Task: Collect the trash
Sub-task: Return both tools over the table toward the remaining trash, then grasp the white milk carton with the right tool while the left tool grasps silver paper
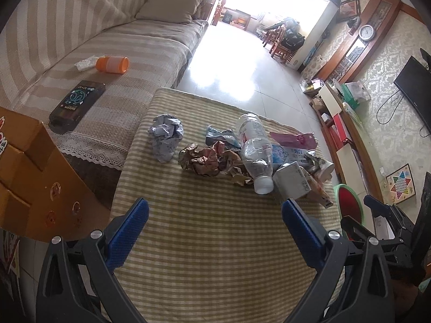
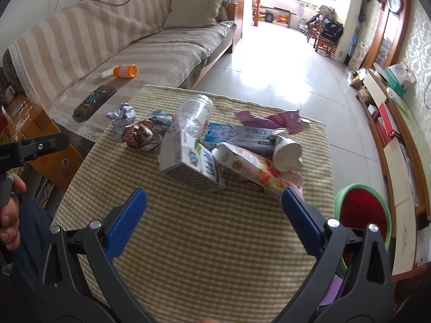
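on the far left of the left wrist view stood a cardboard box [image 1: 29,177] with stickers, then a striped sofa [image 1: 113,43] carrying a dark flat gadget [image 1: 76,103], a tissue [image 1: 85,63] and an orange-capped container [image 1: 113,64] lying on its side. the right wrist view showed those sofa things smaller, and it alone caught the person's hand [image 2: 9,210] at its left edge, gripping the other tool's handle.

the left gripper [image 1: 215,222] hung wide open over the bare near part of the checked cloth [image 1: 204,242], touching nothing. the right gripper [image 2: 214,211] was just as wide and held nothing; its right finger sat just beside the near end of the fruit-printed carton [image 2: 253,168].

the trash lay heaped across the far half of the cloth. from the left: a grey-blue crumpled paper ball [image 1: 165,137], a brown crumpled wrapper [image 1: 210,160], a clear plastic bottle [image 1: 254,150] on its side with its white cap toward the camera, a blue-and-white box [image 1: 287,153] and a pink wrapper [image 1: 293,138] behind. the right wrist view showed what the left view mostly hid: the printed face of a flattened milk carton [image 2: 188,161], and a dented white paper cup [image 2: 287,152] resting on the pile.

at the right, beside the table, stood a green-rimmed red bin [image 2: 363,215]; only the left wrist view showed a checkers board [image 1: 401,183] further right.
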